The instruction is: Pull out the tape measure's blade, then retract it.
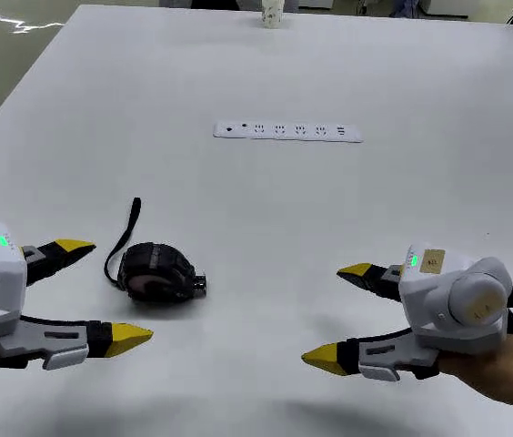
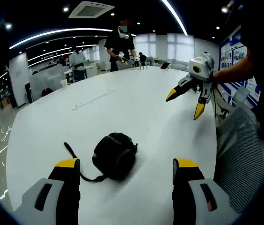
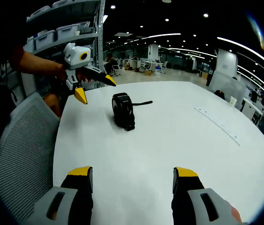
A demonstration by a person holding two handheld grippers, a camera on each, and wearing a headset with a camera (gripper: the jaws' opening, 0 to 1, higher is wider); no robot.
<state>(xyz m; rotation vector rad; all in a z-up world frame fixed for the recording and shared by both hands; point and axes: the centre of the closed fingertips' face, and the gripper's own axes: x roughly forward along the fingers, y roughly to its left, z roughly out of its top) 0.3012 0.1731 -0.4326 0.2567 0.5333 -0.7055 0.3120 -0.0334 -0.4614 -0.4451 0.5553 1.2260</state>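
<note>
Approach, blade unpulled | your yellow-tipped left gripper and right gripper gaped empty | black round tape measure lay just beside the left one | next: you needed its case clamped.

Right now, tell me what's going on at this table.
A person holds a gripper in each hand over a white table. The black tape measure lies between them, nearer the left gripper than the right gripper. Its strap trails on the table and no blade is drawn out. Both grippers are open and touch nothing, so the pull has not begun.
</note>
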